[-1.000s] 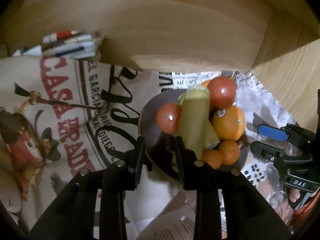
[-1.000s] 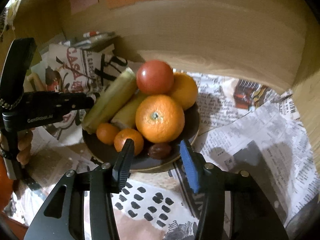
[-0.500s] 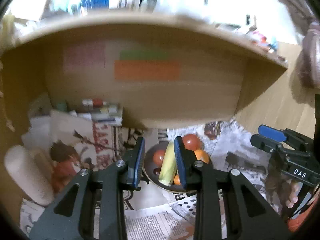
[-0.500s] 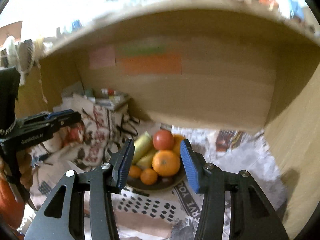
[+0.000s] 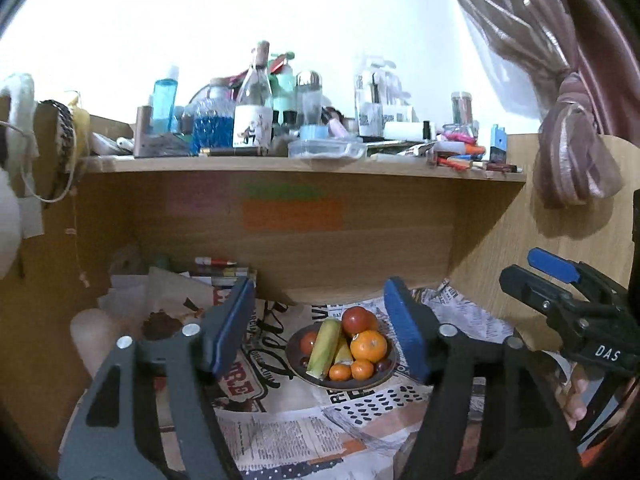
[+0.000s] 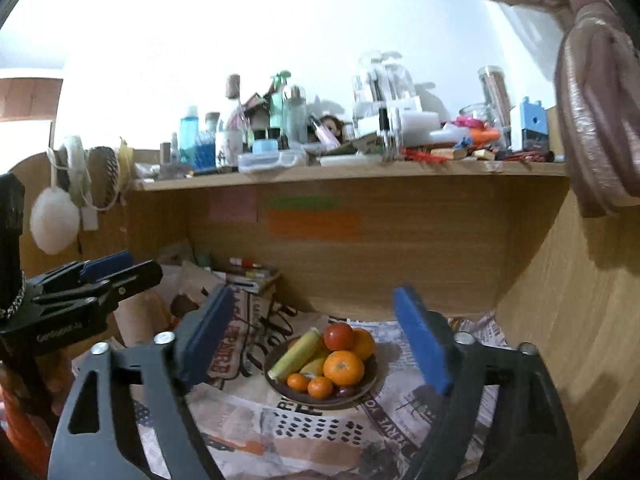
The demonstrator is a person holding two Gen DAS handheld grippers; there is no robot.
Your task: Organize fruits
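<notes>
A dark plate (image 5: 384, 374) on the newspaper-covered desk holds tomatoes (image 5: 356, 319), a large orange (image 5: 369, 345), small tangerines (image 5: 340, 372), a green corn cob (image 5: 325, 342) and a dark fruit. The plate also shows in the right wrist view (image 6: 370, 384), with the orange (image 6: 343, 367) and cob (image 6: 295, 353) on it. My left gripper (image 5: 320, 332) is open and empty, well back from the plate. My right gripper (image 6: 316, 344) is open and empty, also well back. Each gripper appears in the other's view, the right (image 5: 568, 300) and the left (image 6: 92, 284).
A wooden shelf (image 5: 304, 164) above the desk is crowded with bottles and jars. Sticky notes (image 5: 292, 214) are on the back panel. Books (image 5: 222, 270) and printed paper lie at the back left. A curtain (image 5: 572, 120) hangs at the right.
Both grippers have pulled far back and up from the plate and opened wider. The shelf and wall have come into view.
</notes>
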